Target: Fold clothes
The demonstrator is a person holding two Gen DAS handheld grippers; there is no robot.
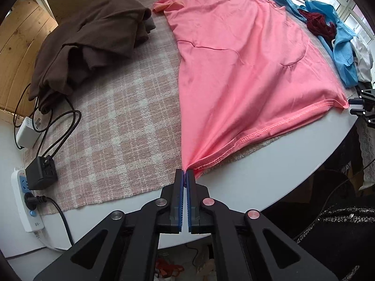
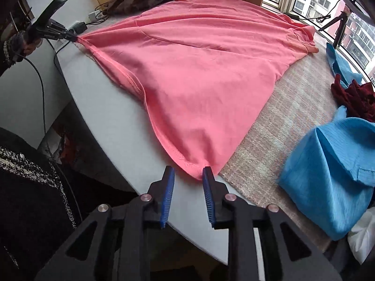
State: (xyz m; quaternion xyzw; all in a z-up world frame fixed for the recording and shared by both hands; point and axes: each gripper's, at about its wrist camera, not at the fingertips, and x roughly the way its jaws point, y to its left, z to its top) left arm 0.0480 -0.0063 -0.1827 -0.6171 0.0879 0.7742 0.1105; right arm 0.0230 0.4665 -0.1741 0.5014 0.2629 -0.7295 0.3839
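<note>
The left gripper [image 1: 186, 175], low in its frame, is clamped on the shirt's [image 1: 246, 70] hem corner, keeping it taut. The right gripper [image 2: 188, 174] stands apart at the other corner, pressing nothing. The shirt lies mid-frame, spread for folding.

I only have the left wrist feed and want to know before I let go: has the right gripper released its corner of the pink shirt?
Observer: Yes. The right gripper stands open; the pink shirt hem corner lies at its fingertips, unpinched.
Operator: Anything close beside that corner?
Observer: A crumpled blue garment sits on the mat to its right, apart from the shirt.
Operator: Can you see my grip from there?
Observer: The left gripper is shut on the far hem corner, cloth drawn taut toward it.
</note>
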